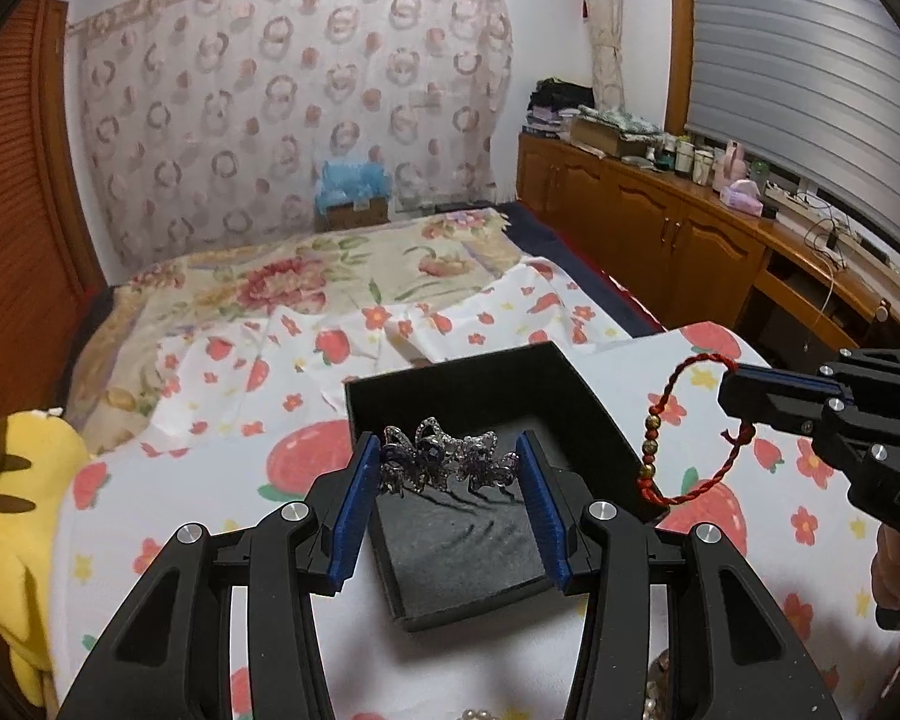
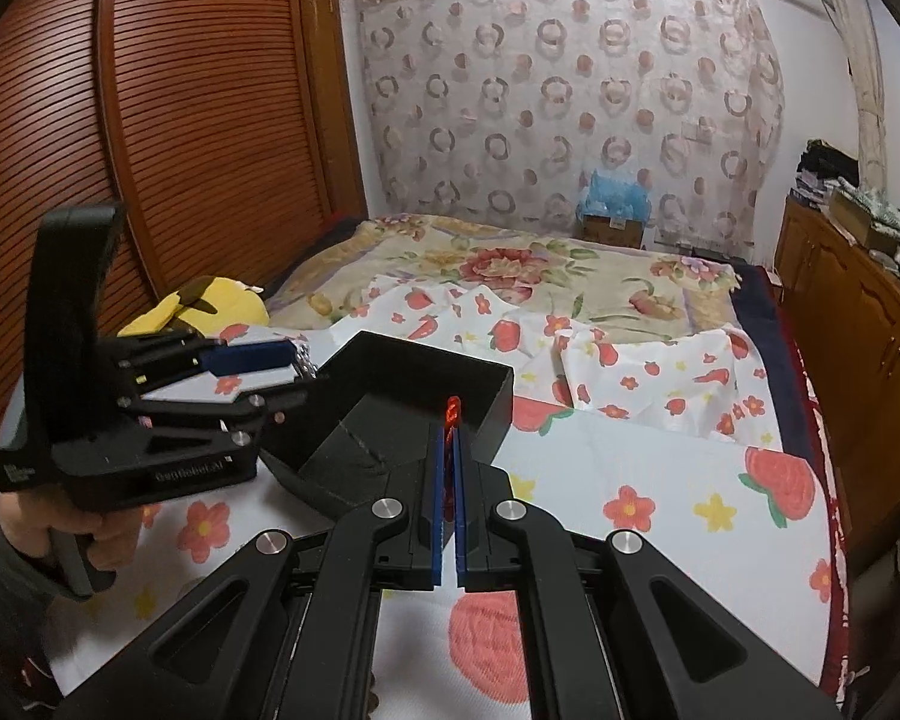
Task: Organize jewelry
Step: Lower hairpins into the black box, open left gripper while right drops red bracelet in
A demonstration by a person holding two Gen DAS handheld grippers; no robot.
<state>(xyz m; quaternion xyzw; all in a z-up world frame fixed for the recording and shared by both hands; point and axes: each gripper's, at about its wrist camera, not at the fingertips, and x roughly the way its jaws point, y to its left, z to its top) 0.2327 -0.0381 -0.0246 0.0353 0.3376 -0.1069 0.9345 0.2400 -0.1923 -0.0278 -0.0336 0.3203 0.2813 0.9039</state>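
My left gripper [image 1: 447, 480] clamps one silver rhinestone piece [image 1: 447, 462], maybe a bracelet, over one black box [image 1: 450, 378] mid-frame; my right gripper [image 2: 450, 420] pinches one red cord bracelet [image 1: 690, 426].

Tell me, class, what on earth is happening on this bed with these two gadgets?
A person is sorting jewelry over a black box that sits open on a strawberry-print sheet. The left hand-held gripper clamps a sparkly silver bracelet between its blue pads, just above the box's grey lining. The right hand-held gripper is shut on a red braided cord bracelet with small gold beads, which dangles beside the box's right edge. Neither piece lies in the box yet.
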